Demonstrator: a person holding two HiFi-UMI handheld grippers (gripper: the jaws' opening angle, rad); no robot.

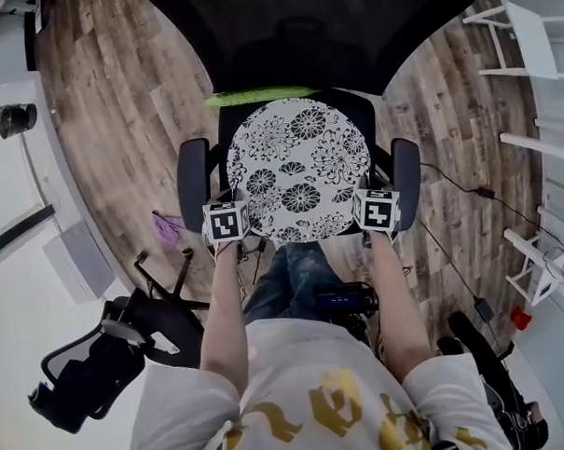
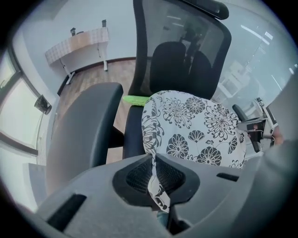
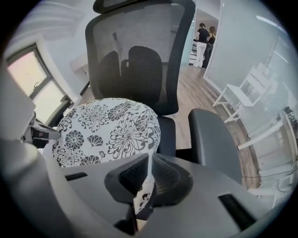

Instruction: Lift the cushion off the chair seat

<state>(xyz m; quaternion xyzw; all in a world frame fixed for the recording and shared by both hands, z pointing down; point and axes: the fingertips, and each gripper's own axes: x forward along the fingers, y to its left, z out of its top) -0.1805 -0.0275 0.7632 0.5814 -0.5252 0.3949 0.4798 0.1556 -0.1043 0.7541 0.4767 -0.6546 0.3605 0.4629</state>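
A round white cushion with black flower print (image 1: 298, 168) hangs above the black office chair seat (image 1: 351, 104), held by its near edge on both sides. My left gripper (image 1: 232, 233) is shut on the cushion's left edge; in the left gripper view a fold of the printed fabric (image 2: 156, 181) is pinched between the jaws, and the cushion (image 2: 195, 128) spreads out ahead. My right gripper (image 1: 369, 217) is shut on the right edge, with the fabric (image 3: 145, 188) clamped between its jaws and the cushion (image 3: 109, 130) to the left.
The chair has padded armrests (image 1: 193, 181) (image 1: 405, 167) beside each gripper and a tall mesh back (image 3: 139, 56). A green strip (image 1: 258, 96) lies at the back of the seat. A second dark chair (image 1: 110, 357) stands at lower left, white chairs (image 1: 526, 41) at right. Two people (image 3: 205, 39) stand in the far room.
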